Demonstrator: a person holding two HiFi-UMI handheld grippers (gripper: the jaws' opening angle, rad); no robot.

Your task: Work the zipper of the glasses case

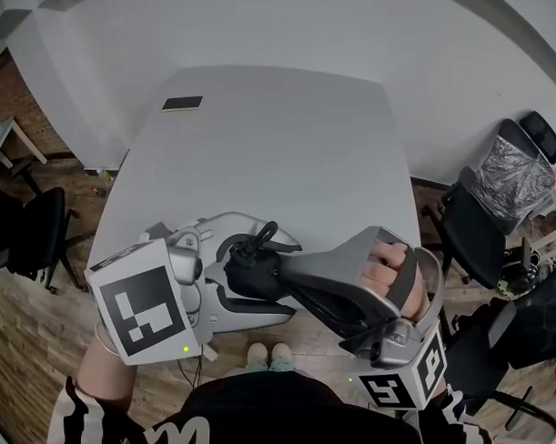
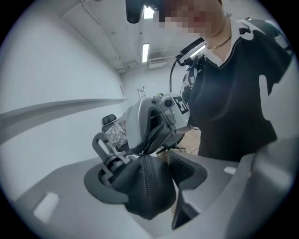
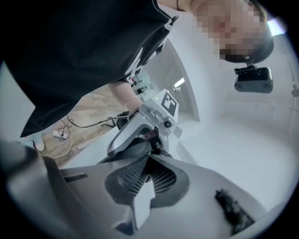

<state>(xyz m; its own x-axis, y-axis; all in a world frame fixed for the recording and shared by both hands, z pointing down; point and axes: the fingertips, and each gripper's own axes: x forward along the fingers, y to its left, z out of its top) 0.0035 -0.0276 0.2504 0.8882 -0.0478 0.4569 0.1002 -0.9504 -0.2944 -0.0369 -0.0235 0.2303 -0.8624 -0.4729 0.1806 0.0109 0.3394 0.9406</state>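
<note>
The black glasses case [image 2: 161, 189] is up in the air, just over the near edge of the white desk [image 1: 289, 162] and close in front of the person's chest. It stands on end with its zipper [image 2: 147, 184] running down the face that looks at the left gripper's camera. The left tongs [image 2: 145, 176] pinch the case across its body, a dark pad pressing in on either side. From the far side the right tongs [image 3: 148, 167] come in with their tips pressed together on the zipper's upper end; the pull itself is too small for me to make out. The right hand [image 1: 386, 266] is wrapped round its grey handle, level with the case. Out on the desk's far left corner lies a small dark flat slab [image 1: 182, 103], well apart from all this. A black office chair [image 1: 483, 224] stands off to the right on the wooden floor [image 1: 38, 317].
</note>
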